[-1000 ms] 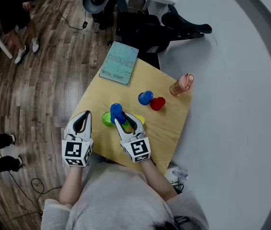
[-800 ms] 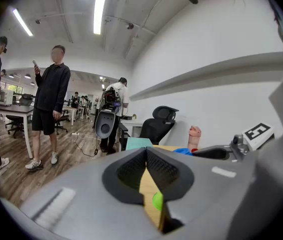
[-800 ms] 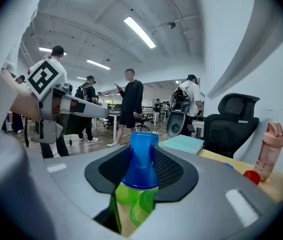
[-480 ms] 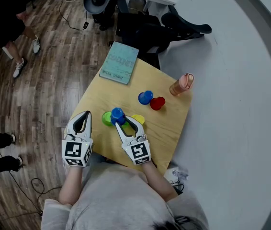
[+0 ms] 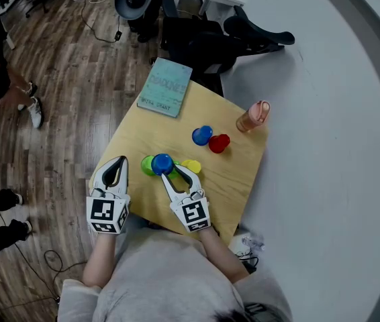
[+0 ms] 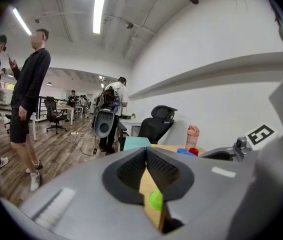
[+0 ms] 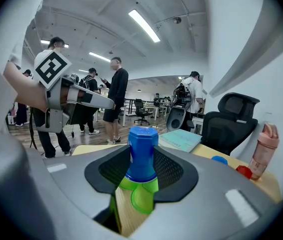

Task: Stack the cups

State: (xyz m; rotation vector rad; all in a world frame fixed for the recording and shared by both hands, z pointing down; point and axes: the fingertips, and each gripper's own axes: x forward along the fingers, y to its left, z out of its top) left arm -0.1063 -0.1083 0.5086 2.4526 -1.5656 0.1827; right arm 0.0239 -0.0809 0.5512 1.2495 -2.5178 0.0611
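My right gripper [image 5: 172,170] [image 7: 142,166] is shut on an upside-down blue cup [image 5: 162,163] [image 7: 142,151]. It holds that cup just over the green cups [image 5: 148,166] [image 7: 139,196] on the wooden table [image 5: 143,129]. A yellow cup [image 5: 192,166] lies right of them. A second blue cup [image 5: 202,135] and a red cup [image 5: 219,143] sit further back, close together. My left gripper [image 5: 115,165] [image 6: 146,159] hovers at the table's near left edge, shut with nothing in it. Through its jaws a green cup [image 6: 155,200] shows.
A teal book [image 5: 165,87] lies at the table's far corner and a pink bottle [image 5: 254,116] stands at its right edge. Black office chairs [image 5: 203,35] stand beyond the table. People stand on the wood floor at the left [image 5: 2,79].
The blue cup in my right gripper has shifted slightly toward the green cups and now looks more upright. A person at the left has walked along the floor. The left gripper has stayed put.
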